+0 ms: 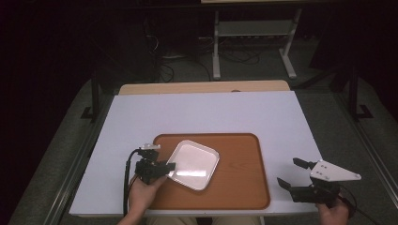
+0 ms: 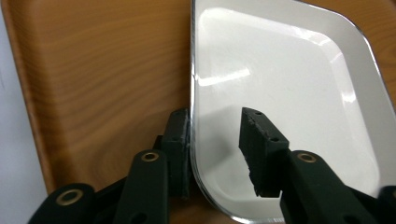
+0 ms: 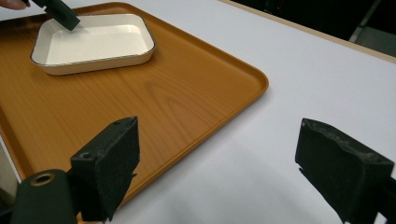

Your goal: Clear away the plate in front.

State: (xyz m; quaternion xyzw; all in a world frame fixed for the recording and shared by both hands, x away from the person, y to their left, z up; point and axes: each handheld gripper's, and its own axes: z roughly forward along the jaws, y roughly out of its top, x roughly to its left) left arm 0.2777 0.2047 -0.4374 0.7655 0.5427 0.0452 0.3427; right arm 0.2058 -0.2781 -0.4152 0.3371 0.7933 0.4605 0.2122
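White dish (image 1: 193, 164) on wooden tray (image 1: 244, 187), white tabletop (image 1: 206, 112); both grippers' fingers apart.

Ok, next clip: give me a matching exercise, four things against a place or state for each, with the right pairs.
Things:
1. white dish
2. wooden tray
3. left gripper
4. right gripper

Places or states:
a. jaws wide apart over the white tabletop, nothing between them
b. lies flat on the tabletop, bearing the dish
c. jaws astride the dish's rim, one outside, one inside
d. sits on the tray's left part

Pairs: 1-d, 2-b, 3-c, 4-a
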